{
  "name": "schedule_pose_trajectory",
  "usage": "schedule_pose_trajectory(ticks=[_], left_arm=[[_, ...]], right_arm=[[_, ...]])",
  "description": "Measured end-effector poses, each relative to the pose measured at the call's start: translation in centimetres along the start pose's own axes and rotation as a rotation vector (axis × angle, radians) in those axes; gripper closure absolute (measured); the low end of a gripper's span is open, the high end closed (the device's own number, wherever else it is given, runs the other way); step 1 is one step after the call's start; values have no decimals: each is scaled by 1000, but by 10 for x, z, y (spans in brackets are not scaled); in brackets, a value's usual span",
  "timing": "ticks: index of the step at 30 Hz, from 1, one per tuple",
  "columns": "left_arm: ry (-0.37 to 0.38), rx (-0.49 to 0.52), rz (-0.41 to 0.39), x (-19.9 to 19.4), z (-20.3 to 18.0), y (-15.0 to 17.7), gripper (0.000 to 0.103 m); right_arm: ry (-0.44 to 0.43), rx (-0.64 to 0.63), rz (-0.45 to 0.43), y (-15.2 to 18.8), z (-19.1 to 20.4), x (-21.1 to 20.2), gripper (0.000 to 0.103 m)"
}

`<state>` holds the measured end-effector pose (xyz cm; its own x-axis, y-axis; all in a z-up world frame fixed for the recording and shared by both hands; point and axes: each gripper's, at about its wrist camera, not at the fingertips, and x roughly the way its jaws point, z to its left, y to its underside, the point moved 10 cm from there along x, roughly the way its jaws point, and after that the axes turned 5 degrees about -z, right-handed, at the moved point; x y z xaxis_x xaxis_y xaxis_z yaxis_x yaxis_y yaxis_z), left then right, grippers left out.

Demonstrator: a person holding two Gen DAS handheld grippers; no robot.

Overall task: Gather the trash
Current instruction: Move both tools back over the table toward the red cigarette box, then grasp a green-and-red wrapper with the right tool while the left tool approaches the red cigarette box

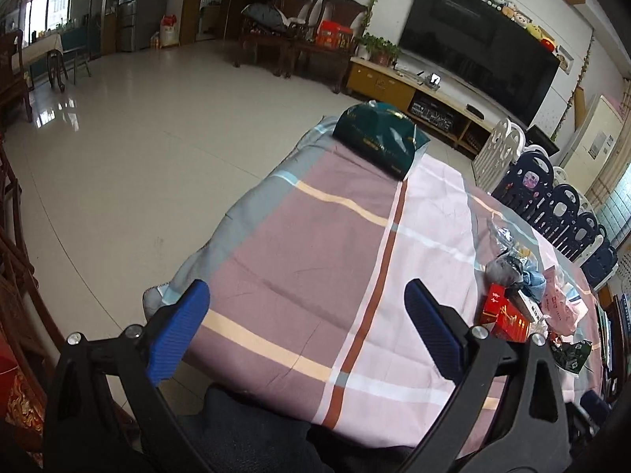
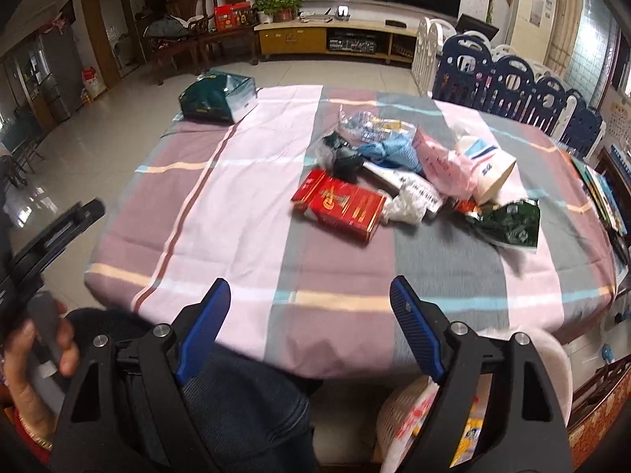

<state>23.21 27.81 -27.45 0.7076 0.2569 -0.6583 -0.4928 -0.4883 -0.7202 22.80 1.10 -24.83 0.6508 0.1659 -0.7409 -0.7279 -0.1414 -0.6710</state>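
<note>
Left wrist view. A living room with a pale tiled floor [image 1: 130, 146] is filling the background; a large black television [image 1: 477, 39] is hanging at 1 o'clock above a low yellow wooden cabinet [image 1: 398, 86]. A table covered by a pink, mauve and grey plaid cloth [image 1: 307, 260] is occupying the centre. A dark green glossy gift bag [image 1: 378, 134] is lying at the cloth's far end, toward 12 o'clock. A heap of mixed wrappers and plastic bags [image 1: 524, 276] is sitting at 3 o'clock, with a flat red cardboard box [image 1: 504, 315] at its near edge. The left gripper [image 1: 307, 311] is hovering over the near cloth, its blue-padded jaws spread wide and holding nothing.

Right wrist view. The same cloth [image 2: 244, 213] is spreading across the frame. The heap [image 2: 418, 165] is lying right of centre, toward 1 o'clock; the red box [image 2: 339, 205] is resting against it, and a dark green crumpled wrapper [image 2: 508, 224] is lying at 3 o'clock. The green bag [image 2: 217, 98] is sitting at 11 o'clock, well apart from the heap. A white perforated plastic basket [image 2: 402, 410] holding wrappers is standing below the table edge at 5 o'clock. The right gripper [image 2: 307, 315] is hovering at the near edge, jaws wide and gripping nothing. The person's left hand [image 2: 27, 370] is grasping a handle at 8 o'clock.
</note>
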Motion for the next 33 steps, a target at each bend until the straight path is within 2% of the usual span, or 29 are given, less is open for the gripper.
schedule_pose_trajectory(ticks=[4,10,16,19,21,25,27,30,33], left_arm=[[0,-42,50,11,6,7,4],[8,-120,82,15,20,12,4],[24,-209,144,24,33,19,4],[35,-213,161,26,28,22,4],[37,-199,158,27,24,22,4],[38,-134,154,28,12,22,4],[32,-117,147,28,9,21,4],[32,-107,148,28,6,22,4],[28,-84,143,28,3,22,4]], right_arm=[[16,-12,-33,-16,-11,30,22],[30,-16,-13,-35,-29,92,22],[-2,-64,-7,-38,-29,109,22],[4,-120,-12,-45,-32,120,22],[-5,-149,17,-47,-34,136,22],[-61,-180,92,-40,-34,167,20],[-102,-132,112,-38,-34,168,20],[-239,-89,178,-22,-13,161,20],[-409,-133,220,3,26,134,20]])
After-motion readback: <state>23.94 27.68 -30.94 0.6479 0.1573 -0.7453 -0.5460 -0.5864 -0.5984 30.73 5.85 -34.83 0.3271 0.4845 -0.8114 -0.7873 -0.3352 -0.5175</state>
